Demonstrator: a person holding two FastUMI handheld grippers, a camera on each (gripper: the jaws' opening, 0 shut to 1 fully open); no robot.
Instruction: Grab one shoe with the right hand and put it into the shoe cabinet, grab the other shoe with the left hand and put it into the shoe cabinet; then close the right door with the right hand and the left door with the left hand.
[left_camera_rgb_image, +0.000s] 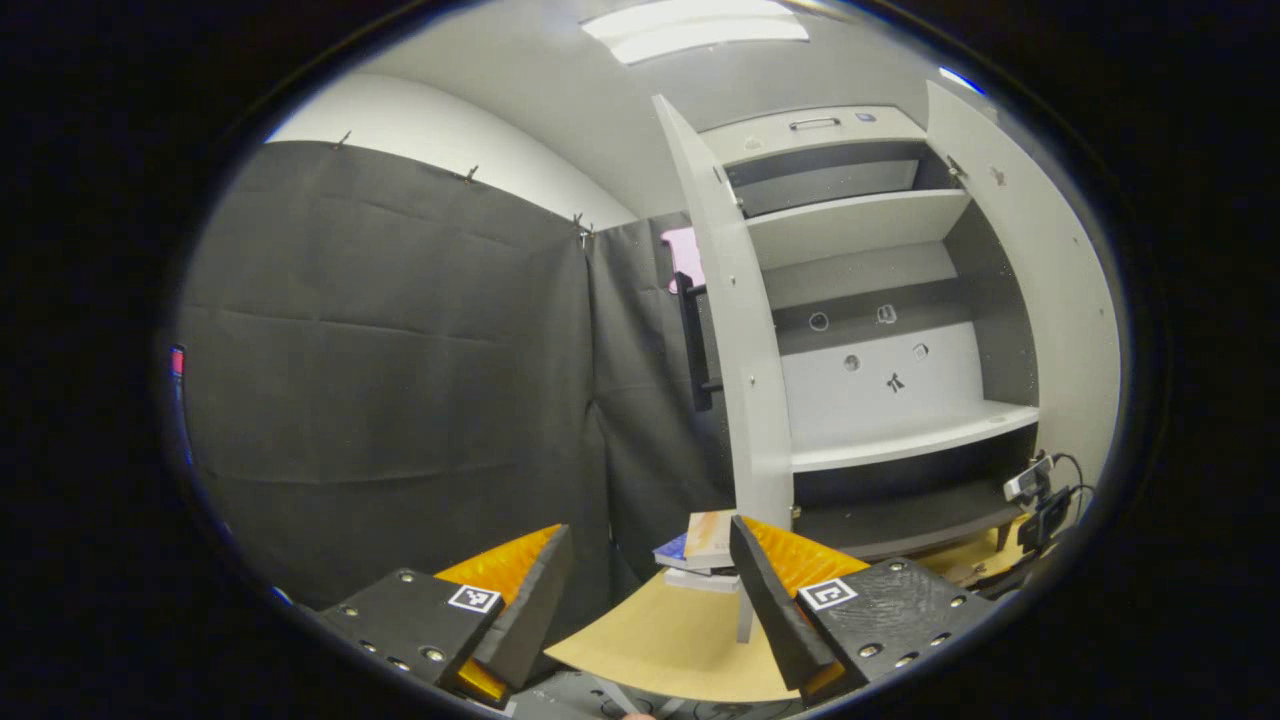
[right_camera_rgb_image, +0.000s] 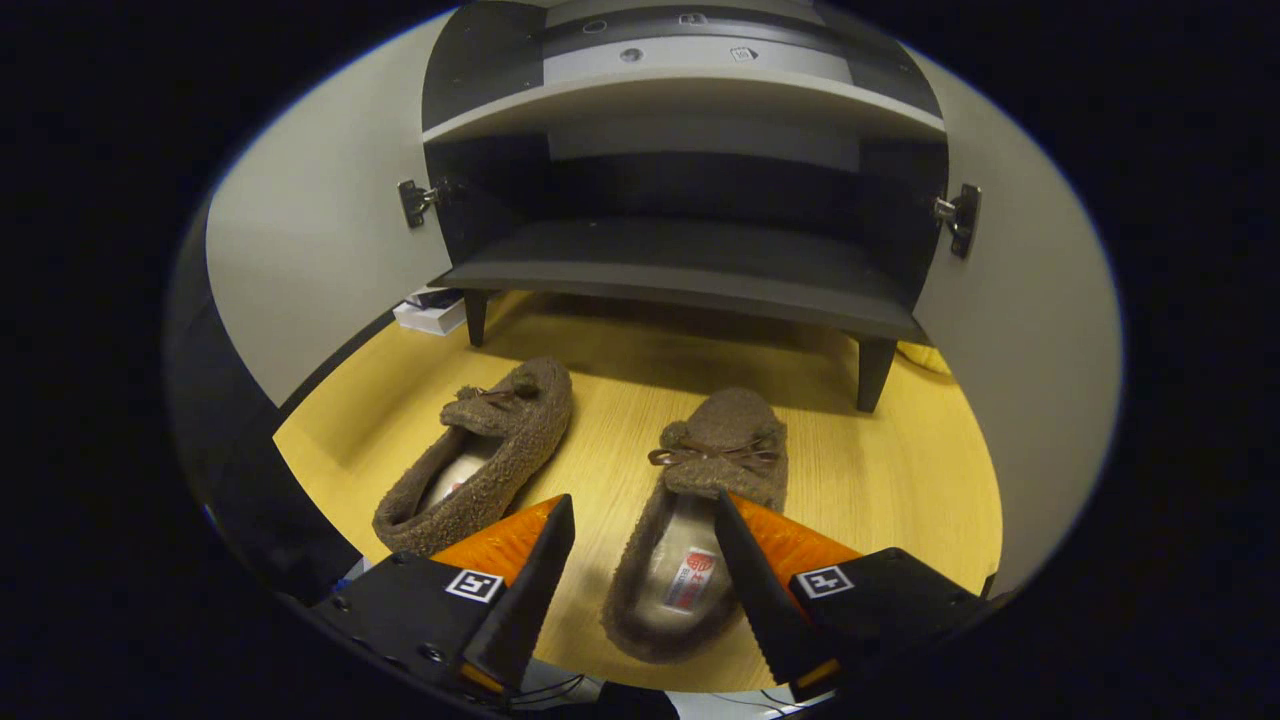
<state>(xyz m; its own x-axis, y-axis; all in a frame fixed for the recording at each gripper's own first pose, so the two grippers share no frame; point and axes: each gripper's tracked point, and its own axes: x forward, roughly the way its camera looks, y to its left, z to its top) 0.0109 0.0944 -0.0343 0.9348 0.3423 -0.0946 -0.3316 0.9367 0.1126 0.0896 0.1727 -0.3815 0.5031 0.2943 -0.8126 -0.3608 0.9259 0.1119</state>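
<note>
A: Item, right gripper (right_camera_rgb_image: 640, 560): fingers spread wide, holding nothing, straddling the near shoe (right_camera_rgb_image: 695, 520).
B: Second shoe (right_camera_rgb_image: 480, 455)?
A: At ten o'clock of the first, apart, both on the wooden floor (right_camera_rgb_image: 900, 470). Shoe cabinet (right_camera_rgb_image: 690, 270) at twelve, doors open.
B: Left gripper (left_camera_rgb_image: 650, 590)?
A: Spread, empty, raised; cabinet at two o'clock.

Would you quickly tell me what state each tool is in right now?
Left tool: open, holding nothing.
Right tool: open, holding nothing, fingers either side of a shoe.
</note>
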